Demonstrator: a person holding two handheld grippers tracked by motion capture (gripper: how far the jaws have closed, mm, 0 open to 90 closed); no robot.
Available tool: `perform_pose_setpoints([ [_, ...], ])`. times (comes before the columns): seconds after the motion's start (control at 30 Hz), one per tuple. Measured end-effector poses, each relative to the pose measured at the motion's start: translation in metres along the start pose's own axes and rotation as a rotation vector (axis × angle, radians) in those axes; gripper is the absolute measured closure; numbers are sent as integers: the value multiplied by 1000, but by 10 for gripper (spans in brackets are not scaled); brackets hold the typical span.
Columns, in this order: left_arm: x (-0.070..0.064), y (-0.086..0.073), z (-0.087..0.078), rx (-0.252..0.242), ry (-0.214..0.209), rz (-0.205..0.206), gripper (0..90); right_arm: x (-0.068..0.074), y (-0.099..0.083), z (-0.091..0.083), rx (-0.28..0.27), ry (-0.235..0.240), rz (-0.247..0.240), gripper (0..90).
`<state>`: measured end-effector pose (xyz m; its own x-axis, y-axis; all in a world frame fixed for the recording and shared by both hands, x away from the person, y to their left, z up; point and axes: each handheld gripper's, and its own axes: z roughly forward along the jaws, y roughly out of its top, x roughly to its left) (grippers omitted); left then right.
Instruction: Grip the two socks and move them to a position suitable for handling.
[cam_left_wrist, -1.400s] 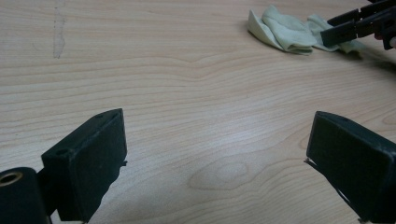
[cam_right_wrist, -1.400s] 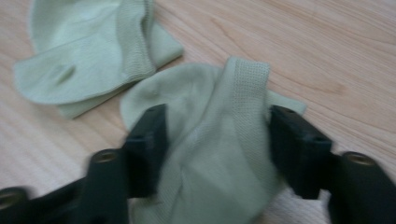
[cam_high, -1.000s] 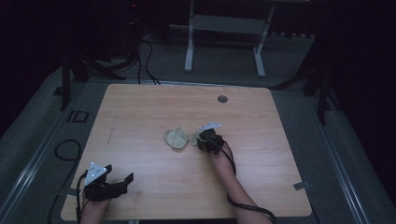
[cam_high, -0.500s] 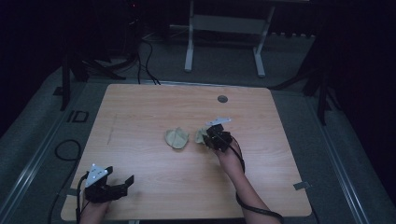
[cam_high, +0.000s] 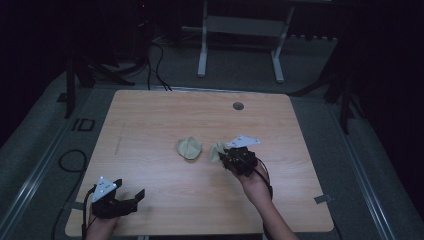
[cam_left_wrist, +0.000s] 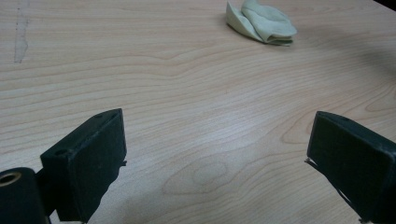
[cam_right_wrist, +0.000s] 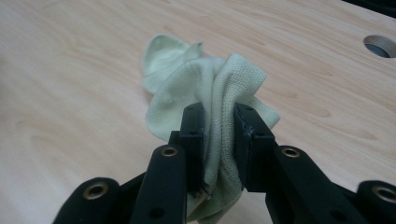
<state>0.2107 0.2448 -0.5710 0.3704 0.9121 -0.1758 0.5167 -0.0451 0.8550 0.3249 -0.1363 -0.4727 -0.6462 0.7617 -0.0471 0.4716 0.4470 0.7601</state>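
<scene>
One pale green cloth (cam_right_wrist: 219, 93) is bunched up, its knit folds pinched upright between the right gripper's (cam_right_wrist: 219, 140) jaws, just off the wooden table (cam_high: 150, 125). A second pale green cloth (cam_high: 189, 148) lies crumpled just beside it, mid-table.

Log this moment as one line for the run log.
right claw: shut on held cloth | left claw: open, idle near table edge | second cloth: loose mid-table

Wooden table (cam_high: 150, 125) with a probable cable hole (cam_high: 238, 106).
</scene>
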Motion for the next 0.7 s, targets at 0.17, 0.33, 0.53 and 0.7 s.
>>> perform_pose_setpoints([
  [0.17, -2, 1, 0, -6, -4, 4, 46, 18, -10, -16, 5, 55, -10, 745],
  [0.33, -5, 3, 3, -2, -14, 15, 46, 32, -24, -27, -11, 62, -26, 744],
  [0.53, -8, 3, 3, -2, -24, 40, 46, 45, -39, -27, -16, 61, -29, 744],
  [0.7, -12, 4, 6, 1, -38, 59, 47, 60, -67, -8, 30, 67, -29, 743],
])
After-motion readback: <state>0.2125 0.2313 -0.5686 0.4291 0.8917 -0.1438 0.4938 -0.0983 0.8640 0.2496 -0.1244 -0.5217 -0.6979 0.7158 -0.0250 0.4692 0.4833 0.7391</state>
